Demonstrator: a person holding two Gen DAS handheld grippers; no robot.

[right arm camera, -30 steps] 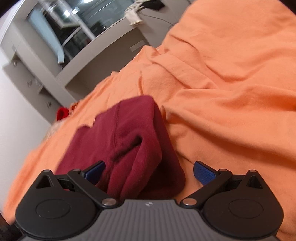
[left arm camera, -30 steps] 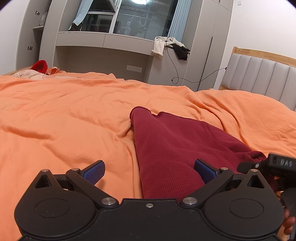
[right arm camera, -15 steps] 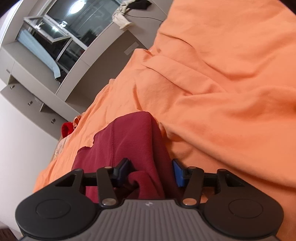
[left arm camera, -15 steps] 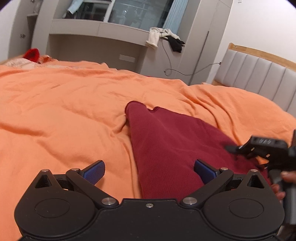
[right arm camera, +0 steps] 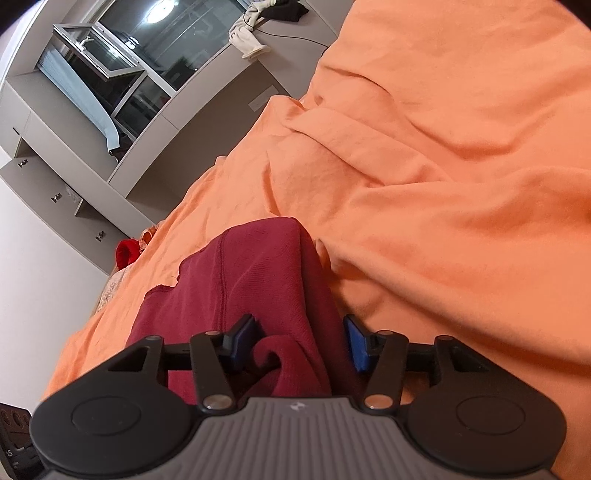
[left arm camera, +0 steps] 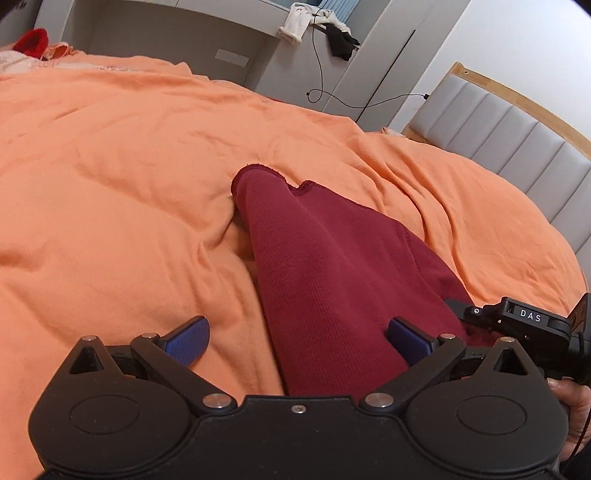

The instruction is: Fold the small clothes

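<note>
Garment: maroon garment [left arm camera: 332, 280] lay on the orange bed cover [left arm camera: 110, 166], long axis running away from both grippers.
Right hand-held gripper [right arm camera: 299, 343]: clamped on a bunched near corner, nearer hand.
Left hand-held gripper [left arm camera: 297, 332]: spread wide, hovering above the near edge, gripping nothing.

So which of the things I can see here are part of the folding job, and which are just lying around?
Part of the job:
- dark red garment
- right gripper, shut on it
- left gripper, open over it

Lying about:
- orange bedcover
- red item far off
- white cloth and black cloth on the ledge
- headboard
</note>
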